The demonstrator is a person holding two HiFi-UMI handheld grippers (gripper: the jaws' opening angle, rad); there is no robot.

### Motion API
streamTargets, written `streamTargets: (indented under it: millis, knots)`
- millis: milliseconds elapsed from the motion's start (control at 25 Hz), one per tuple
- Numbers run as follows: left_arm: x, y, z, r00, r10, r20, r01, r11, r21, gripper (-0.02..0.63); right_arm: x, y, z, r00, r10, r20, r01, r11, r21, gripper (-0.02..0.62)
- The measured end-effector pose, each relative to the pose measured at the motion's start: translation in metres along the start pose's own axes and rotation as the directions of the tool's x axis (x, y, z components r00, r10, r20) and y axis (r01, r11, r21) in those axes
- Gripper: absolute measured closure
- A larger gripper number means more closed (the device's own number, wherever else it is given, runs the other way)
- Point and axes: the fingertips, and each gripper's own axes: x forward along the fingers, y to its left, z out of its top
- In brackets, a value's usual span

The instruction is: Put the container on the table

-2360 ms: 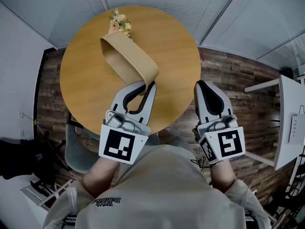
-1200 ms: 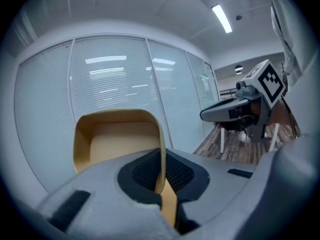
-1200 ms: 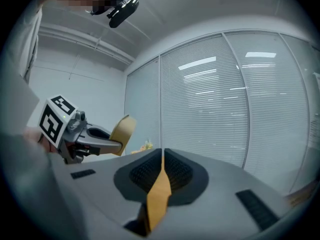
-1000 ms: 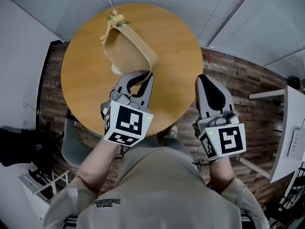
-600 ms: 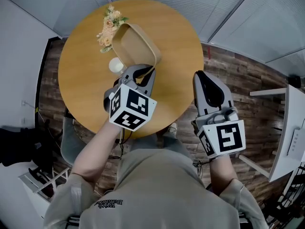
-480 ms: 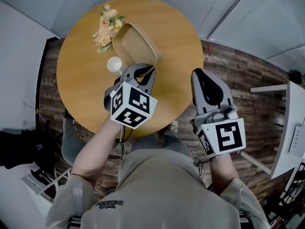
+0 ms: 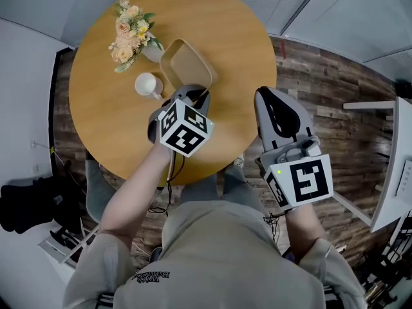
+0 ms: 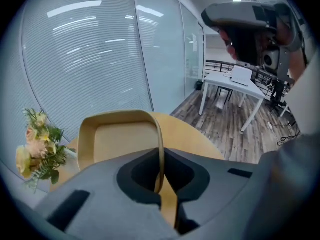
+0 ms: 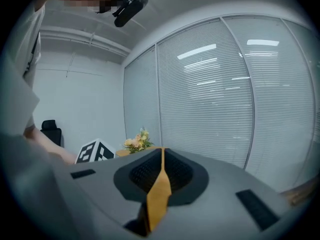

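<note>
left tool clamped on container wall, holding it level for set-down on bench | right tool closed, empty, parked aside beyond bench edge

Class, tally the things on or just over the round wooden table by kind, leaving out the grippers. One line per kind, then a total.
container: 1
mug: 1
bunch of flowers: 1
Total: 3
</note>
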Motion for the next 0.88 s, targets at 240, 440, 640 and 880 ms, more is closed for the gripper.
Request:
streamTargets:
  millis: [240,440,640,880]
  knots:
    - [0.043,-0.002,-0.038,0.995,-0.051,-0.087,0.049,0.999,-0.021,0.583,0.017,-0.007,-0.026,0.998,0.016,-0.053,-0.015,1.0,0.017,0.56]
    - [0.07,-0.002,-0.071,0.985,-0.073,-0.156,0.07,0.997,-0.023,0.582,0.037,-0.01,-0.047,0.996,0.028,-0.082,-0.026,0.999,0.03,0.56]
    - [0.092,-0.01,-0.1,0.972,-0.121,-0.202,0.109,0.992,-0.068,0.581,0.046,-0.014,-0.066,0.992,0.033,-0.119,-0.027,0.998,0.053,0.56]
    - [0.109,-0.014,-0.125,0.957,-0.133,-0.258,0.121,0.991,-0.059,0.581,0.05,-0.018,-0.083,0.987,0.04,-0.154,-0.032,0.998,0.055,0.56]
